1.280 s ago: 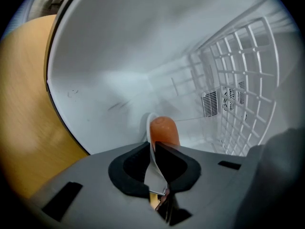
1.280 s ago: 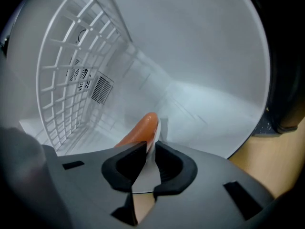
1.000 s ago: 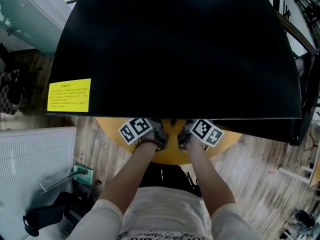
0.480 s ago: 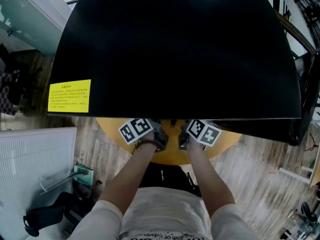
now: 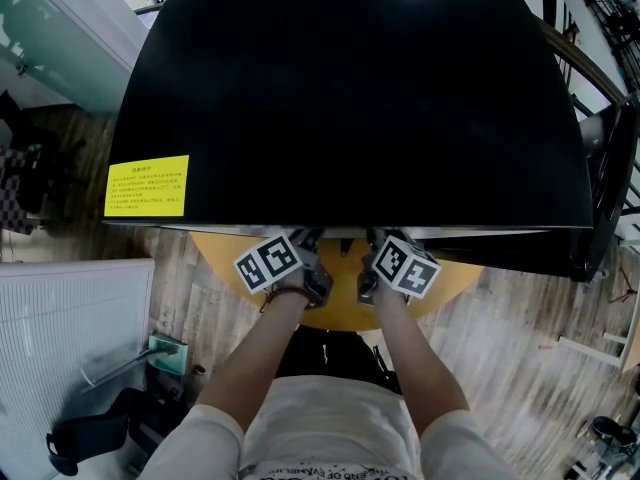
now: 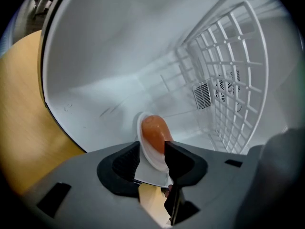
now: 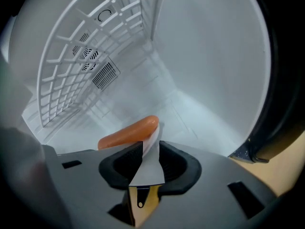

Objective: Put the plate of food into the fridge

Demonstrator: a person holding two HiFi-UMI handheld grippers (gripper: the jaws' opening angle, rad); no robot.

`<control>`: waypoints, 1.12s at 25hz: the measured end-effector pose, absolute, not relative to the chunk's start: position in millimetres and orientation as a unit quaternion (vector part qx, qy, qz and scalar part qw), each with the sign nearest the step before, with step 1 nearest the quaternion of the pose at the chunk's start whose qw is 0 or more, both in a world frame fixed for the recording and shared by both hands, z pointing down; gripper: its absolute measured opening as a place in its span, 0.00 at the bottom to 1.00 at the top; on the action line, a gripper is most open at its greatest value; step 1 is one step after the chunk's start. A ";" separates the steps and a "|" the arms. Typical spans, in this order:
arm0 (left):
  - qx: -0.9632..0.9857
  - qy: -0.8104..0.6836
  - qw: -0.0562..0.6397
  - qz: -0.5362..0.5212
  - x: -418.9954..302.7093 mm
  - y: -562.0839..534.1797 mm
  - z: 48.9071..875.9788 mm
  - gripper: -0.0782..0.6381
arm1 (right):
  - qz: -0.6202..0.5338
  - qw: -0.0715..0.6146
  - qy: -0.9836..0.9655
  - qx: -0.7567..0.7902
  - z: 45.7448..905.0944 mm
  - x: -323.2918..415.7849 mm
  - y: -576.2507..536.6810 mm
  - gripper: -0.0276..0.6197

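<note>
A white plate (image 6: pixel 141 126) with an orange sausage (image 6: pixel 153 130) on it rests inside the white fridge (image 6: pixel 109 66). My left gripper (image 6: pixel 152 154) has the plate's rim between its jaws; they are opening and stand wide, with a gap beside the rim. My right gripper (image 7: pixel 151 152) is shut on the opposite rim of the plate (image 7: pixel 153 136), and the sausage (image 7: pixel 127 132) lies just beyond it. In the head view only the marker cubes (image 5: pixel 268 261) (image 5: pixel 405 267) show under the black fridge top (image 5: pixel 350 98); the jaws are hidden.
A white wire rack (image 6: pixel 236 75) (image 7: pixel 81 56) and a vent grille (image 7: pixel 105 74) line the fridge's back. A round yellow table (image 5: pixel 450 278) lies under the fridge. A white panel (image 5: pixel 70 338) stands at the left on the wood floor.
In the head view both marker cubes have edged slightly forward under the fridge top, and the right cube has shifted a little left. The arms otherwise hold still.
</note>
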State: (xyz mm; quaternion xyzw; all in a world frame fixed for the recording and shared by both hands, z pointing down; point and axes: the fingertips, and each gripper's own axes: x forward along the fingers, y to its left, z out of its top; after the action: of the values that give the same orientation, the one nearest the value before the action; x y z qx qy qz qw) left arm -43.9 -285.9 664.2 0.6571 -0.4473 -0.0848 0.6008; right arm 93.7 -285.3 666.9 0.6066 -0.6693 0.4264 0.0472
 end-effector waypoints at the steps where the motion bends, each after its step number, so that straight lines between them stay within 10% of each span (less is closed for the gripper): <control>1: 0.659 -0.446 0.600 -0.085 -45.1 -283.7 663.7 0.33 | 0.428 0.046 -0.669 0.606 666.5 94.0 -282.5 0.23; 28: 0.829 -0.400 0.380 0.087 -46.9 -151.6 558.8 0.15 | 0.287 0.098 -0.768 0.564 548.5 56.3 -154.8 0.12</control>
State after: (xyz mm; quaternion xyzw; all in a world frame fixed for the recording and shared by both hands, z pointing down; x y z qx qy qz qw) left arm -46.9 -151.6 558.8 0.8295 -0.4001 0.0868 0.3799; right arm 56.3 -154.8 548.5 0.5645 -0.7678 0.2868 0.0983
